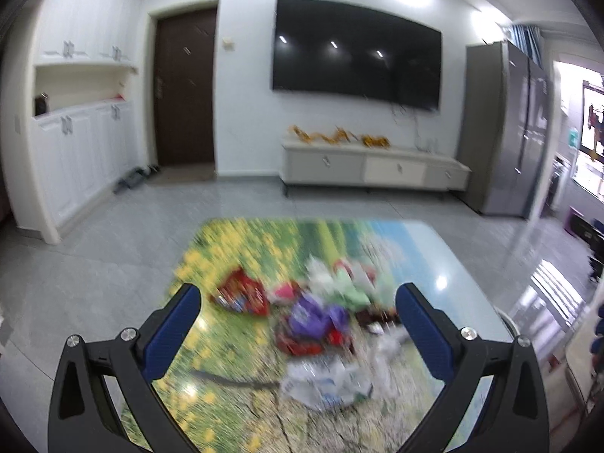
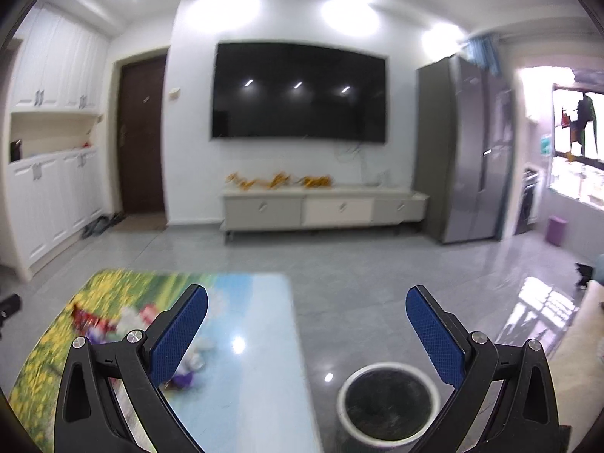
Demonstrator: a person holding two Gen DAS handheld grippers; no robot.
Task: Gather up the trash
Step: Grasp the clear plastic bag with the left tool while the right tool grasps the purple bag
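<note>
Low table [image 1: 211,343] with a printed flower-meadow top serves as the landmark. Trash pile [image 1: 321,313] sits on it toward its right half: a red snack wrapper [image 1: 243,294] at the pile's left edge, a purple wrapper [image 1: 309,315] in the middle, pale green and white crumpled bits behind, and a clear white-and-blue plastic bag [image 1: 324,381] nearest the camera. All of it is motion-blurred, so single pieces are hard to separate. Left gripper [image 1: 298,302] hangs above the table with the pile framed between its blue pads; jaws spread wide, nothing held. Right gripper [image 2: 306,307] is off the table's right edge, jaws also wide and empty. Below it, on the grey tiled floor just beside the table's right side, stands a round white-rimmed trash bin [image 2: 389,404] with a dark liner; whether anything is inside it cannot be made out. Judgement: the task is at its start or between picks, an approach step, with no piece in either tong and the pile apparently whole. The next move calls for the left gripper to drop onto one wrapper at the pile's near or left edge, close on it alone, then carry it right past the table edge to the bin. Thin film may slip or drag neighbours along.
</note>
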